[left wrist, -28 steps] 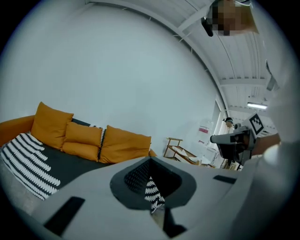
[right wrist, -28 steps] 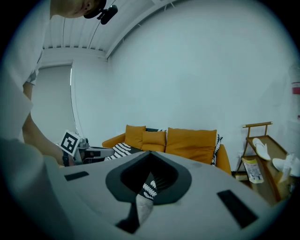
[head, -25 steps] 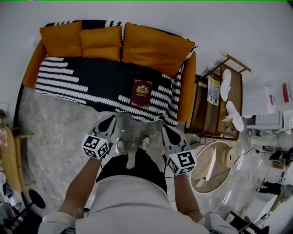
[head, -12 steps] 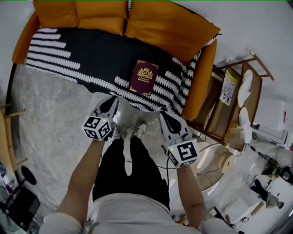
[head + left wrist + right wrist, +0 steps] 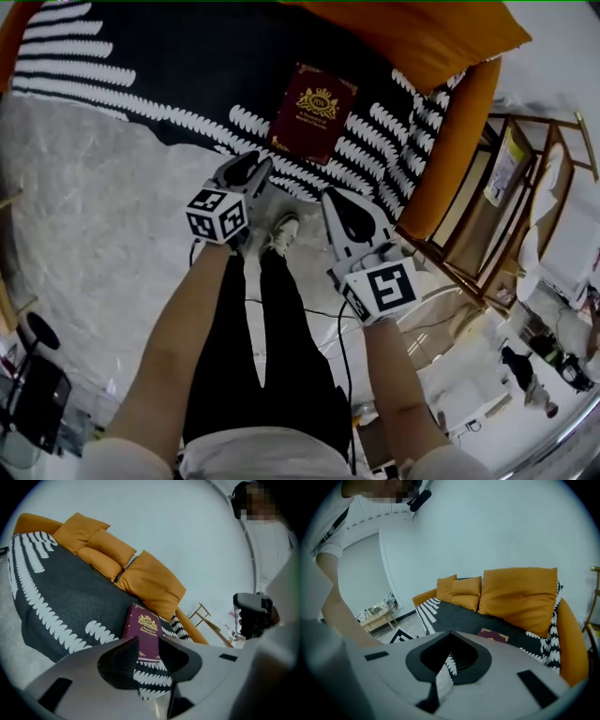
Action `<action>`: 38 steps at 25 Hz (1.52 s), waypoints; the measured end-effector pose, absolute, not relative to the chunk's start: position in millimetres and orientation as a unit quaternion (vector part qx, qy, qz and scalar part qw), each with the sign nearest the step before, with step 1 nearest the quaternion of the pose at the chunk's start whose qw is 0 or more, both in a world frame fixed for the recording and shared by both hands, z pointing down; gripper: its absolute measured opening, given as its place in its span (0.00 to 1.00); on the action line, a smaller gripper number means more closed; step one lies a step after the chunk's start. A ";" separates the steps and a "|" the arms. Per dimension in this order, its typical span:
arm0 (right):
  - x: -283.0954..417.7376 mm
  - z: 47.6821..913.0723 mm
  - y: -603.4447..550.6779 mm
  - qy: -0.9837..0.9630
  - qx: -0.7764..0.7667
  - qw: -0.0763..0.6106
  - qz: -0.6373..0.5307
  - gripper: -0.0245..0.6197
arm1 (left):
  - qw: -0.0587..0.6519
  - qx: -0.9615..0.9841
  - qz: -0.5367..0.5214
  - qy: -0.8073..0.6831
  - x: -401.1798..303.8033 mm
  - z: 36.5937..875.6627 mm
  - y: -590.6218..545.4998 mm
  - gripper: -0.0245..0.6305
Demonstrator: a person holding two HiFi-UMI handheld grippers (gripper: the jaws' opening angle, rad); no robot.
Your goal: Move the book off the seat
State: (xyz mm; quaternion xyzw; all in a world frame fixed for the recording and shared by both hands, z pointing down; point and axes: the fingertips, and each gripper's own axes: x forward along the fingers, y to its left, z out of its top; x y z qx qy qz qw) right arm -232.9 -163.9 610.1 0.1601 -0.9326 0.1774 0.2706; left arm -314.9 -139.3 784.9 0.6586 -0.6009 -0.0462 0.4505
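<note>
now book (image 5: 312,112) flat on seat (image 5: 159,56); left gripper (image 5: 255,165) jaws just opening, empty

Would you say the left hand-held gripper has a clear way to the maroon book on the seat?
Probably yes: the book lies uncovered on the seat, just ahead of the left hand-held gripper, whose jaws have just been opening, nothing between them.

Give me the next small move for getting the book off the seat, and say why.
Probably ease the left tongs forward to the near edge of the book. It lies flat on the seat, untouched, just beyond the tongs, whose jaws have just been opening with nothing between them yet.
</note>
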 end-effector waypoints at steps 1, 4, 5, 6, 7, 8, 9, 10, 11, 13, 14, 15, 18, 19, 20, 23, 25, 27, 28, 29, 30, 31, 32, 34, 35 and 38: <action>-239.3 618.3 -165.2 -0.933 0.160 0.269 0.179 0.07 | 0.453 0.660 -0.043 -0.597 -316.5 797.8 -143.5 0.23; -253.4 636.9 -168.5 -0.933 0.158 0.270 0.179 0.07 | 0.466 0.662 -0.038 -0.586 -321.8 833.5 -153.5 0.29; -255.4 641.3 -169.1 -0.932 0.157 0.273 0.179 0.07 | 0.471 0.664 -0.038 -0.580 -321.2 842.2 -155.8 0.31; -256.6 645.3 -170.1 -0.932 0.157 0.274 0.178 0.07 | 0.474 0.668 -0.040 -0.572 -319.8 849.2 -158.4 0.33; -256.8 649.1 -171.4 -0.932 0.158 0.275 0.177 0.07 | 0.476 0.674 -0.043 -0.563 -317.6 854.7 -161.2 0.36; -256.1 652.9 -172.3 -0.931 0.160 0.276 0.178 0.07 | 0.479 0.679 -0.048 -0.554 -314.9 859.1 -163.5 0.42; -254.9 656.6 -172.7 -0.930 0.162 0.278 0.178 0.07 | 0.483 0.682 -0.055 -0.546 -312.7 863.0 -165.3 0.47; -253.8 659.9 -172.9 -0.929 0.164 0.280 0.180 0.07 | 0.488 0.683 -0.066 -0.540 -311.8 866.3 -167.0 0.48; -253.1 662.8 -172.7 -0.927 0.166 0.282 0.182 0.07 | 0.494 0.681 -0.078 -0.534 -312.0 869.1 -169.0 0.49; -252.5 667.4 -171.5 -0.925 0.170 0.285 0.184 0.07 | 0.505 0.682 -0.100 -0.520 -311.8 873.2 -173.8 0.51; -252.5 669.4 -171.1 -0.925 0.172 0.285 0.183 0.07 | 0.508 0.685 -0.104 -0.513 -310.8 875.0 -176.6 0.51; -252.5 671.4 -171.2 -0.926 0.173 0.283 0.182 0.07 | 0.508 0.689 -0.104 -0.507 -309.8 877.2 -179.2 0.51; -250.1 678.4 -172.1 -0.922 0.183 0.289 0.182 0.07 | 0.514 0.695 -0.092 -0.493 -307.5 887.2 -182.4 0.51; -249.1 679.7 -172.6 -0.921 0.186 0.291 0.183 0.07 | 0.519 0.697 -0.085 -0.487 -305.6 890.9 -182.3 0.52; -248.2 680.1 -172.9 -0.920 0.189 0.291 0.184 0.07 | 0.523 0.699 -0.078 -0.481 -303.1 894.0 -182.6 0.52; -245.6 678.8 -172.2 -0.919 0.192 0.293 0.179 0.07 | 0.537 0.694 -0.079 -0.474 -297.2 899.0 -186.3 0.53; -246.0 678.4 -172.4 -0.921 0.194 0.290 0.175 0.07 | 0.539 0.687 -0.081 -0.481 -298.2 901.7 -188.6 0.53; -247.7 680.0 -173.2 -0.920 0.200 0.289 0.174 0.07 | 0.534 0.684 -0.073 -0.491 -302.7 906.3 -189.4 0.53; -247.8 681.3 -172.8 -0.918 0.203 0.291 0.175 0.07 | 0.532 0.684 -0.069 -0.495 -304.1 908.8 -189.3 0.51; -247.3 682.4 -172.2 -0.917 0.205 0.294 0.175 0.07 | 0.531 0.683 -0.068 -0.497 -304.1 910.6 -189.3 0.51; -246.3 683.5 -171.5 -0.916 0.206 0.297 0.174 0.07 | 0.532 0.683 -0.070 -0.496 -303.0 911.6 -189.6 0.51; -245.3 684.7 -171.0 -0.915 0.206 0.300 0.174 0.07 | 0.534 0.682 -0.075 -0.494 -301.9 911.7 -190.2 0.50; -244.5 686.1 -170.7 -0.914 0.207 0.302 0.174 0.07 | 0.537 0.682 -0.084 -0.490 -301.2 911.0 -190.7 0.48; -242.7 687.7 -170.0 -0.913 0.209 0.304 0.176 0.07 | 0.549 0.679 -0.110 -0.476 -300.3 908.3 -189.1 0.44; -241.6 687.3 -170.1 -0.912 0.212 0.304 0.178 0.07 | 0.556 0.675 -0.123 -0.468 -299.7 906.4 -187.1 0.43; -240.2 681.2 -172.9 -0.910 0.224 0.297 0.182 0.07 | 0.571 0.668 -0.152 -0.452 -298.8 898.4 -180.2 0.41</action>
